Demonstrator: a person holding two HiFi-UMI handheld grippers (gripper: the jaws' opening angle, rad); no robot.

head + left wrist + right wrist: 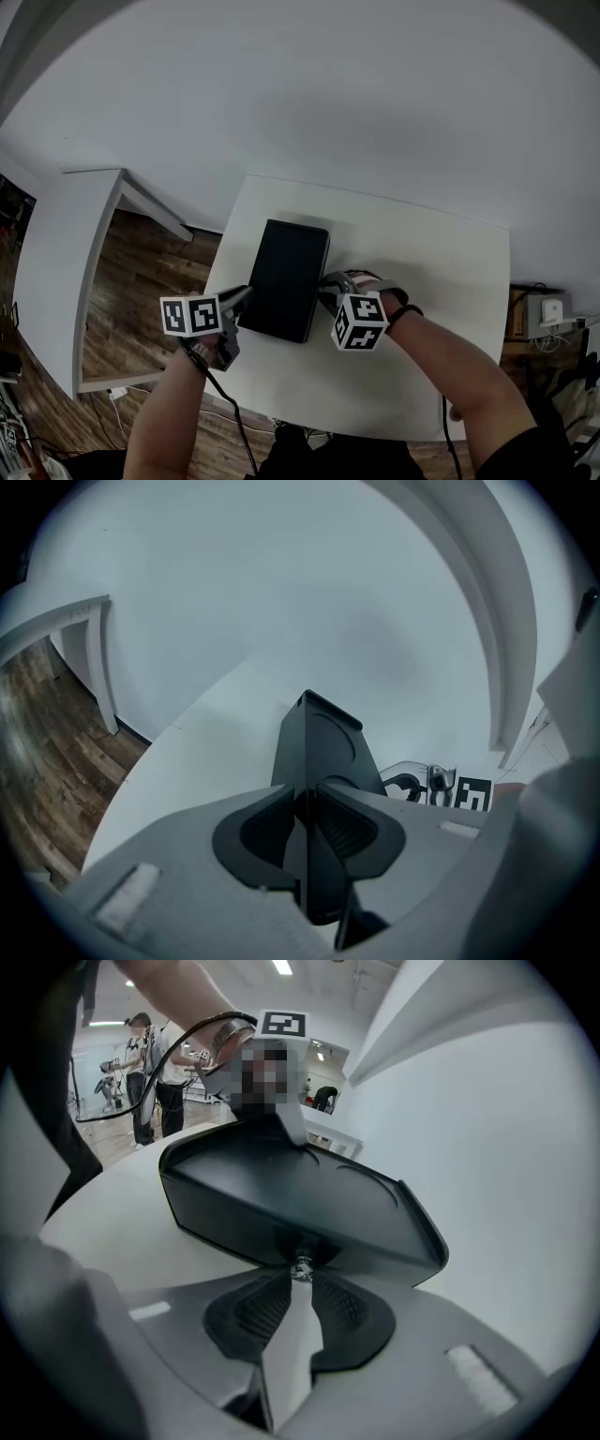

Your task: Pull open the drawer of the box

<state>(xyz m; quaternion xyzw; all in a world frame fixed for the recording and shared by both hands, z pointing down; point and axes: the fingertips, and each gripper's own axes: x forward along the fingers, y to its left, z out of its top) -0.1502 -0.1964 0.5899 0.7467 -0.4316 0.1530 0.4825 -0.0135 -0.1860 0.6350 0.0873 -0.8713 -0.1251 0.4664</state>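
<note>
A flat black box [286,277] lies on the white table [422,281]. My left gripper [246,298] is at the box's near left side. In the left gripper view its jaws [309,794] are closed on a thin edge of the box [323,742], which runs down between the pads. My right gripper [325,281] is at the box's near right side. In the right gripper view its fingertips [300,1274] meet on a small metal knob [301,1267] in the box's front face [291,1199]. The drawer looks closed.
A second white table [56,253] stands at the left over wood floor [141,281]. A white wall rises behind the table. Cables and a white device [548,314] lie at the right. People [141,1063] stand far off in the right gripper view.
</note>
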